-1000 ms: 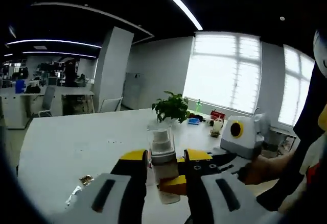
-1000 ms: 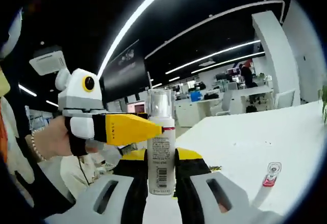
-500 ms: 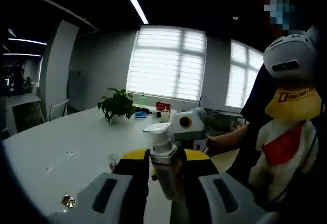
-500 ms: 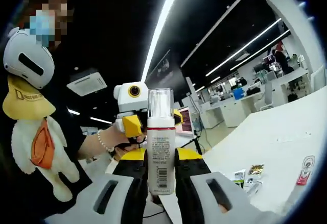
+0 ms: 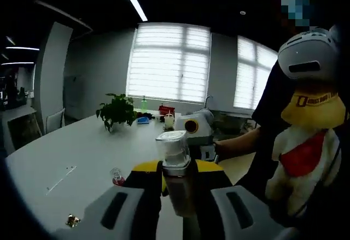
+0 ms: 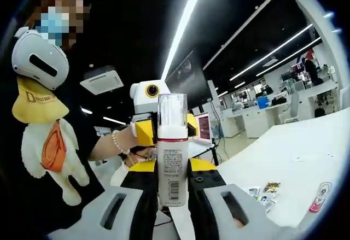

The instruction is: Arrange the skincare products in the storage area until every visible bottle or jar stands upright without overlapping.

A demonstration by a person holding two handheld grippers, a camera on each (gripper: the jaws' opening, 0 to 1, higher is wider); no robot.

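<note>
In the left gripper view my left gripper [image 5: 178, 175] is shut on a bottle with an amber body and a clear cap [image 5: 175, 166], held upright above the white table [image 5: 65, 158]. The right gripper [image 5: 194, 129] shows behind it, held by a hand. In the right gripper view my right gripper [image 6: 172, 173] is shut on a white bottle with a clear cap and a barcode label [image 6: 171, 166], also upright. The left gripper [image 6: 149, 109] shows beyond that bottle, partly hidden by it and apart from it.
On the table lie a small clear bottle with a red base [image 5: 116, 176], a gold wrapper [image 5: 71, 221], a potted plant [image 5: 115, 111], several sachets [image 6: 263, 189] and a tube [image 6: 317, 196]. A person with a plush toy [image 5: 306, 141] stands at the table's edge.
A second ago the two grippers were close together around the bottles; they have drawn apart. Both views have swung toward the person. Each gripper has kept its bottle.
</note>
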